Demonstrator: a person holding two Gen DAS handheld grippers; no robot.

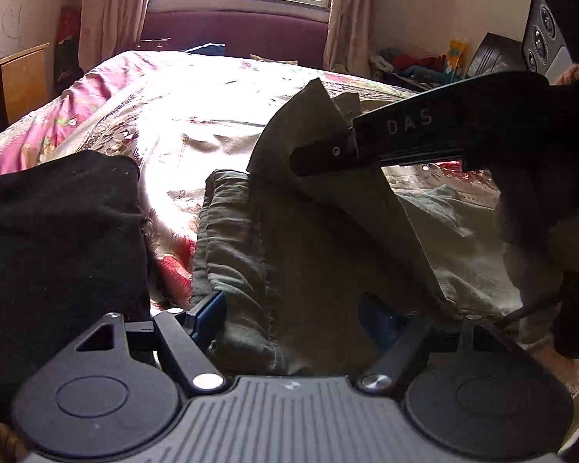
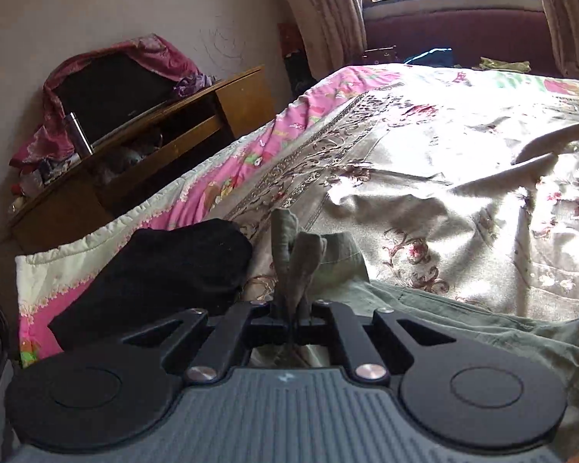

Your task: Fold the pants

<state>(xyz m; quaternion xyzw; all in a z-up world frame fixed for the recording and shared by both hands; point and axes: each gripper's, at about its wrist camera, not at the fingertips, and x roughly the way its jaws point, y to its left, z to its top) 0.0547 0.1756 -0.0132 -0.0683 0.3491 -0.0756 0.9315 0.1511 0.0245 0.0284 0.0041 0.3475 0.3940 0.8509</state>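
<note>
Pants (image 1: 289,254), olive, lie on the floral bedspread (image 1: 197,115) beside a black garment (image 1: 58,239) in the left wrist view; we see the left gripper (image 1: 301,320) with fingers spread wide around a bunched fabric edge, not closed on it, while the right gripper (image 1: 328,154) holds a raised flap, so we judge the layers underneath could drag askew as the flap travels. From the right wrist view, the right gripper (image 2: 291,308) is clamped on a thin pinch of cloth, and we judge that pinch could slip free under tension.
</note>
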